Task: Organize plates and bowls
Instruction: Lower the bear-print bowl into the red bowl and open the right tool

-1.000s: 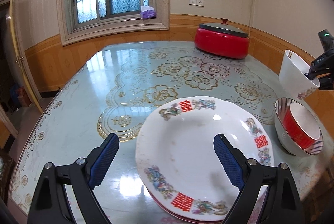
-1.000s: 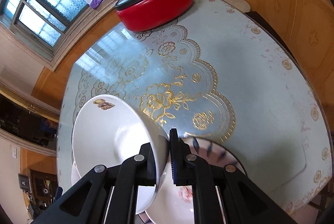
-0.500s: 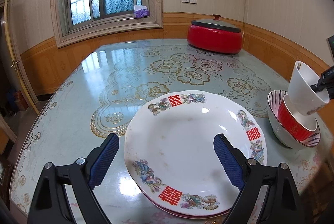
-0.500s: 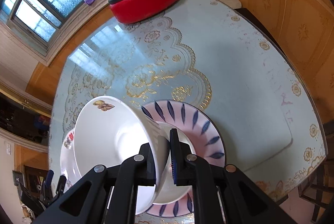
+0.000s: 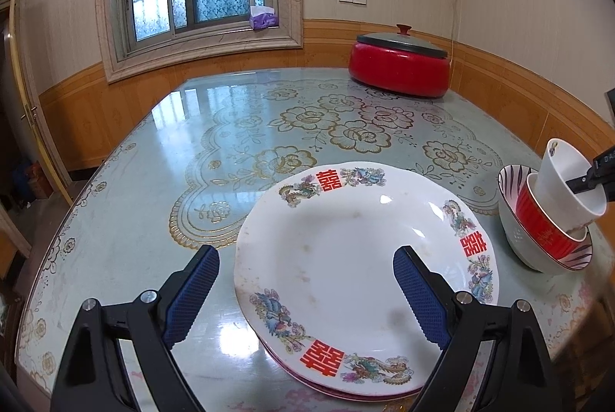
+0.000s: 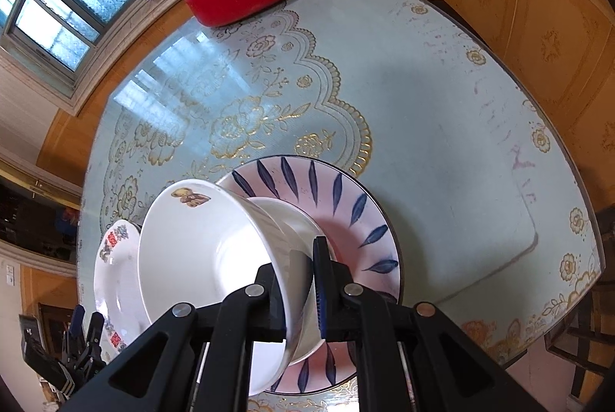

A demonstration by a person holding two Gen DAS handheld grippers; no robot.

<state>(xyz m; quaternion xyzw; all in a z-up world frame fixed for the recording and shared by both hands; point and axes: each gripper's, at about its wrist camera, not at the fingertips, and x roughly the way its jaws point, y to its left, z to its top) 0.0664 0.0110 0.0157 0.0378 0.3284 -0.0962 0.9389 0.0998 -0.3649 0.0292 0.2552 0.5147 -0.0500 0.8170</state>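
My left gripper is open and empty, its blue pads to either side of a white plate with red characters that lies on top of another plate. My right gripper is shut on the rim of a white bowl with a small bear picture. The bowl is tilted, its base inside a red bowl. The red bowl sits in a striped pink and blue bowl. The white bowl also shows at the right of the left wrist view, with the right gripper at the frame edge.
A red pot with a grey lid stands at the far right of the glass-topped table. The table's right edge runs close to the bowls. A wood-panelled wall and a window are behind.
My right gripper has lowered the white bowl from above the stack into the red bowl. My left gripper has stayed open over the plate.
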